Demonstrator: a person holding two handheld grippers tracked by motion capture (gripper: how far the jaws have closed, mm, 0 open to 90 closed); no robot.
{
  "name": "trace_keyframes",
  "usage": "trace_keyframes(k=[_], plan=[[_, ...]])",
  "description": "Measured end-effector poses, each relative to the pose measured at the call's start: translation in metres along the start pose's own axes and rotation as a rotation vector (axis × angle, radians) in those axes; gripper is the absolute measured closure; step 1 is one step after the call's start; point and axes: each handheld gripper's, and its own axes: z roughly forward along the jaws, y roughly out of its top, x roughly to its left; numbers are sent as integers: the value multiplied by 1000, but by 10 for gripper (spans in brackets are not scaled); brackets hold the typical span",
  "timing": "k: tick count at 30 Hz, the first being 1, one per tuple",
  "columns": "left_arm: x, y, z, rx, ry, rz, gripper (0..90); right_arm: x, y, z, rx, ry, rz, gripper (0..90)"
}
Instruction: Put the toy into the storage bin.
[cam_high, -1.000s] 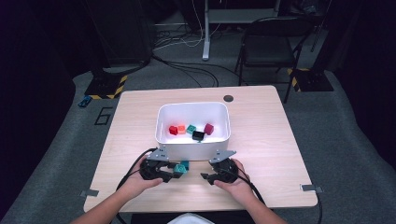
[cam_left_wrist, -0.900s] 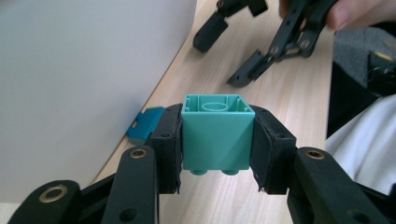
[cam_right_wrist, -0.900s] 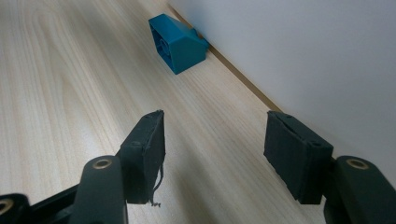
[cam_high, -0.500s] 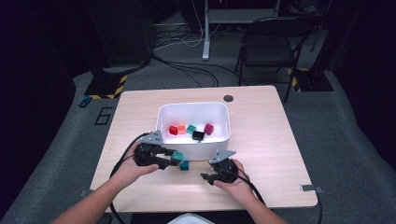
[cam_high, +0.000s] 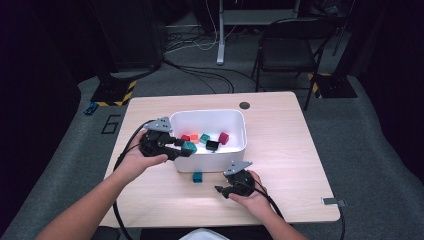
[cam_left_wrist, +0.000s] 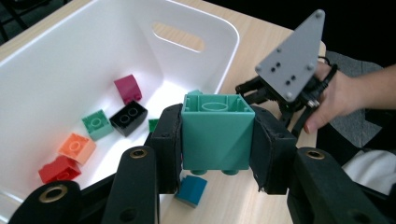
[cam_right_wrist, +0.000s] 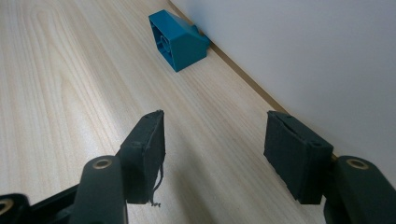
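teal brick (cam_left_wrist: 217, 132) clamped in left claw (cam_left_wrist: 215, 149), above white bin's rim (cam_high: 210, 161)

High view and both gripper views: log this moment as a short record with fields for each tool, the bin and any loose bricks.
left tool: shut on teal brick, at the bin's near-left rim
right tool: open, holds nothing, low over the table
white bin: holds red, orange, green, black and maroon bricks
loose: blue brick on the table by the bin's near wall
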Motion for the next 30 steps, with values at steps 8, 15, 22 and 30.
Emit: trace_keyframes(k=[8,15,22,30], plan=[[19,20,18,10,15,1,585,0,0,0,10,5,2,379],[37,40,29,13,35,-8,585,-1,-1,0,2,3,0,380],[48,60,43,18,37,8,585,-3,-1,0,1,4,-7,379],[56,65,76,29,24,2,585,-2,-1,1,2,8,-1,380]])
